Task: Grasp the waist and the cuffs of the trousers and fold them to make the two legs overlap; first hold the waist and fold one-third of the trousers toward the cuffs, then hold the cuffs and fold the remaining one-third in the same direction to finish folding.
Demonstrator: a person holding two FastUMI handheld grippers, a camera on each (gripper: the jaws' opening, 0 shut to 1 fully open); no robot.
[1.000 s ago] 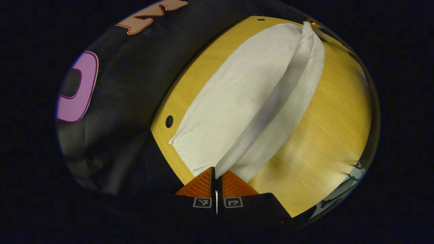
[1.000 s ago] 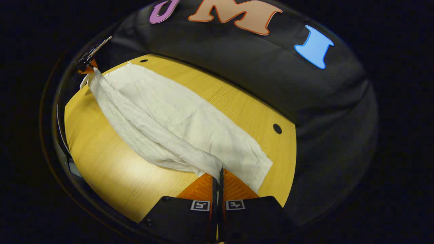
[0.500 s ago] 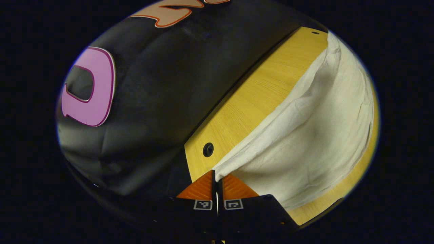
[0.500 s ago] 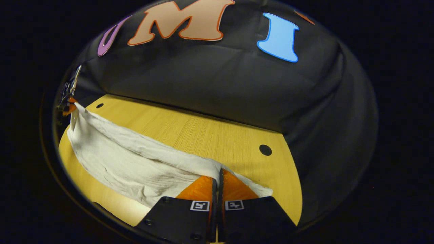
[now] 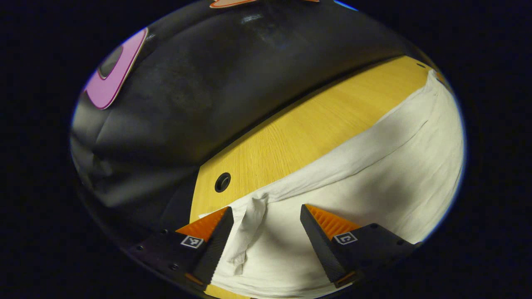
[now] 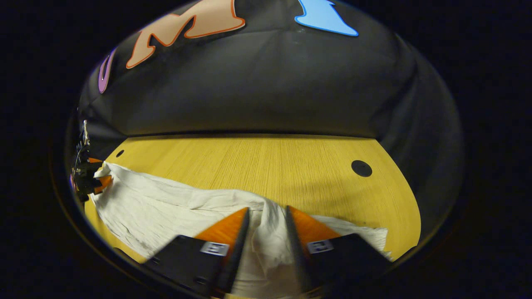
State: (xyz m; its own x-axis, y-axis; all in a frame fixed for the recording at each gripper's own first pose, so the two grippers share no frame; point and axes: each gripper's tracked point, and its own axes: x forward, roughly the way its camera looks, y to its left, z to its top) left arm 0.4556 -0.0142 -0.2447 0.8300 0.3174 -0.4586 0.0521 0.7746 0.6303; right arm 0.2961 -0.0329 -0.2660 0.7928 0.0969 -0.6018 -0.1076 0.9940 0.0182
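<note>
Left gripper [image 5: 264, 224]: jaws spread wide apart, clamped on nothing. A puckered fold of the trousers [image 5: 374, 174] stands up between the fingers, close to the left-hand one; whether that finger touches the cloth I cannot tell.

Right gripper [image 6: 266, 226]: jaws parted by a narrower gap. A raised bunch of the trousers [image 6: 166, 209] sits in the gap. The fingers stand on either side of it, and it is not clear that they press on it.

Other gripper seen afar: in the right gripper view, the left gripper [image 6: 92, 176] shows at the far left end of the cloth, its tips apart at the fabric's corner.

Trousers, place: lying on the wooden table [image 5: 291, 133], toward its near side, with bare wood between the cloth and the table's far edge.

Trousers, long axis: in the left gripper view they run from the fingers up and away to the right; in the right gripper view they stretch from the fingers out to the left, roughly along the table's far edge.

Trousers, surface: pale and creased, with a long ridge along the far edge.

Table: two dark round holes [image 6: 361, 167] near the far edge.
</note>
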